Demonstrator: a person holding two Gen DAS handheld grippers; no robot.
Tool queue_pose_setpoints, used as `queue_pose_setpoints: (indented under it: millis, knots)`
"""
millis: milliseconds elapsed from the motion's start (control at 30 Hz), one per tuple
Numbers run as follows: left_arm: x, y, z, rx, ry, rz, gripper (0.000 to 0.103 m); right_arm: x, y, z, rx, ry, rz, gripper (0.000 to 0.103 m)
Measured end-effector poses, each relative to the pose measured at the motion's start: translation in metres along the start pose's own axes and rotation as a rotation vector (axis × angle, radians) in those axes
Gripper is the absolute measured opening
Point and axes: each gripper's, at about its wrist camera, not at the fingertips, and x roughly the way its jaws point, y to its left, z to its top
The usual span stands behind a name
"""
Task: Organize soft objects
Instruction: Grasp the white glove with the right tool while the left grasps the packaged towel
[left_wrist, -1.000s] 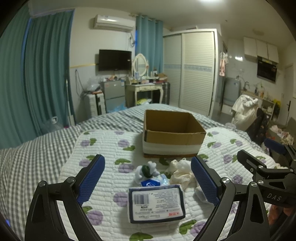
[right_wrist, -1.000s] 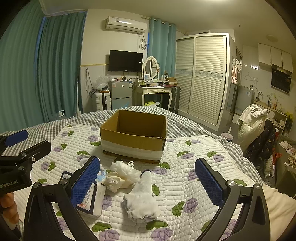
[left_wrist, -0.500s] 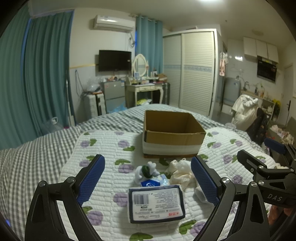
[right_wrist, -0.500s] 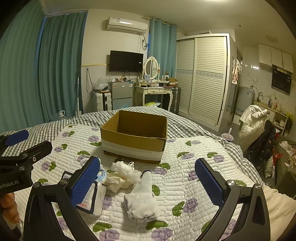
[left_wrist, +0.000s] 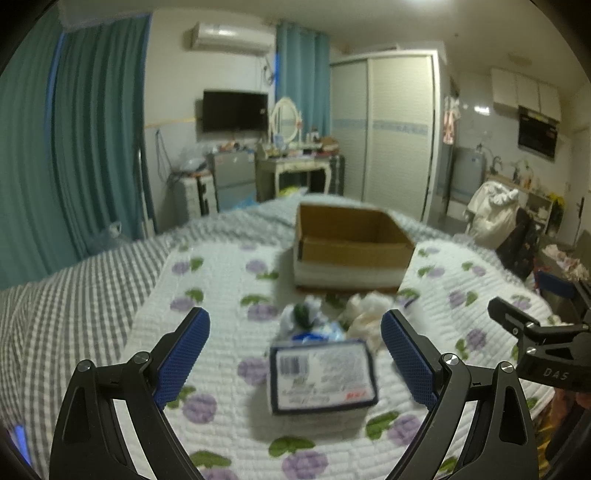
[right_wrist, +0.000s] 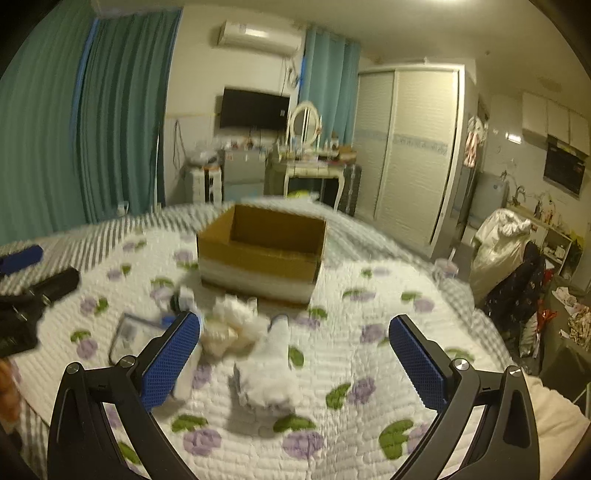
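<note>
An open cardboard box (left_wrist: 351, 247) (right_wrist: 260, 254) stands on the quilted bed. In front of it lie a tissue pack (left_wrist: 321, 374) (right_wrist: 127, 334), a small green and white soft toy (left_wrist: 303, 314), a cream crumpled cloth (left_wrist: 365, 314) (right_wrist: 232, 325) and a white sock (right_wrist: 271, 373). My left gripper (left_wrist: 295, 350) is open and empty, above the tissue pack. My right gripper (right_wrist: 295, 354) is open and empty, above the white sock. Each gripper shows at the edge of the other's view.
The quilt (left_wrist: 221, 424) with purple flowers covers a grey checked bed (left_wrist: 74, 288). Teal curtains (left_wrist: 74, 147) hang at the left. A dresser (left_wrist: 295, 170), a wardrobe (left_wrist: 399, 147) and a loaded chair (left_wrist: 495, 218) stand beyond the bed.
Both views have shifted and blurred: both grippers are moving forward and down toward the objects. The right gripper has turned a little left. Both stay open.
</note>
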Motion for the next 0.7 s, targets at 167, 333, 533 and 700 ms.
queue_pose_setpoints:
  millis: [167, 333, 533, 700]
  knots:
    - [0.040, 0.008, -0.035, -0.015, 0.140, -0.001, 0.095, 0.056, 0.005, -0.037, -0.011, 0.159, 0.017, 0.091]
    - [0.075, 0.013, -0.060, -0.030, 0.256, -0.005, 0.094, 0.095, 0.012, -0.062, 0.009, 0.264, 0.057, 0.087]
    - [0.102, 0.014, -0.073, -0.016, 0.296, 0.000, 0.094, 0.120, 0.016, -0.068, 0.017, 0.312, 0.052, 0.077]
    - [0.115, 0.004, -0.075, -0.024, 0.300, -0.084, 0.095, 0.135, 0.019, -0.076, 0.023, 0.365, 0.064, 0.070]
